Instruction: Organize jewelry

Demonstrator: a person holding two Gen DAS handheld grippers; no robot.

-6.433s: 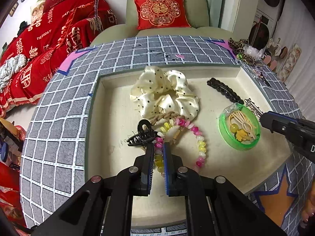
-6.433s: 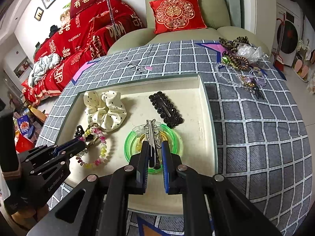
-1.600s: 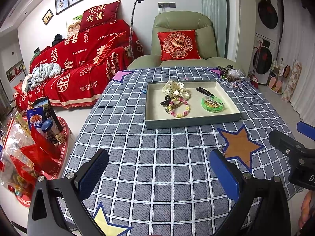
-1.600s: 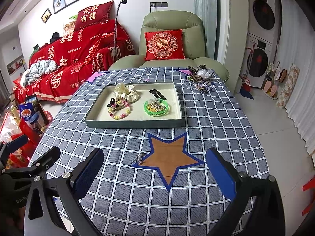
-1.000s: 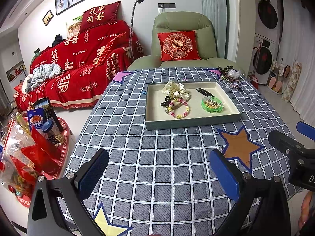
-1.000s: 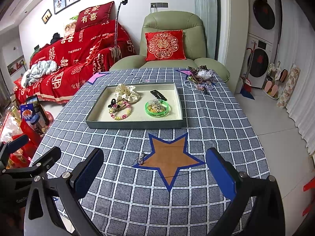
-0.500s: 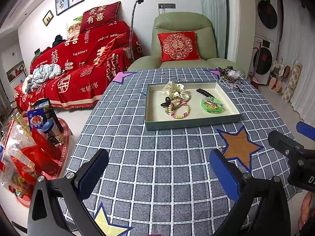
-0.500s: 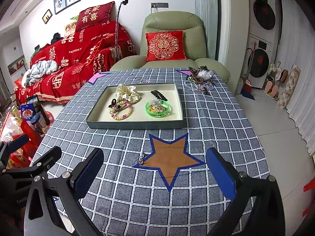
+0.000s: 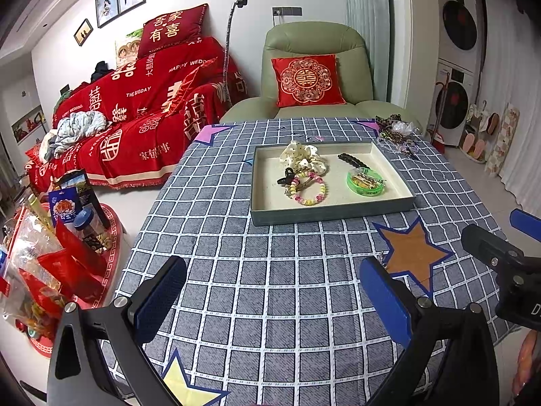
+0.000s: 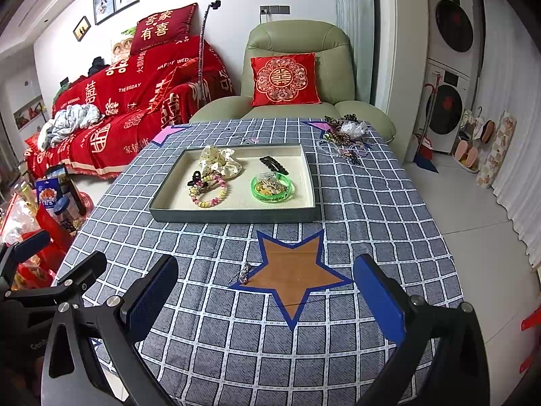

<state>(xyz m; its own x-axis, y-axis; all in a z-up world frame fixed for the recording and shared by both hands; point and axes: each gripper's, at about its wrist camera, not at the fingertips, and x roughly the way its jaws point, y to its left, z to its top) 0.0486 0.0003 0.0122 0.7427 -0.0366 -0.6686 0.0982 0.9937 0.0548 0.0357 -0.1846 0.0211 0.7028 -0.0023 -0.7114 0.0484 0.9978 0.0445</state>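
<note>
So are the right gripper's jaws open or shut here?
Open: the right gripper has its jaws spread wide over the tablecloth, holding nothing.

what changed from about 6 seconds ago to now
Both grippers pulled back from the tray to the near table edge and opened: the left gripper let go of the beaded bracelet, the right gripper left the metal clip on the green dish. Scrunchie and black barrette stayed put.
</note>
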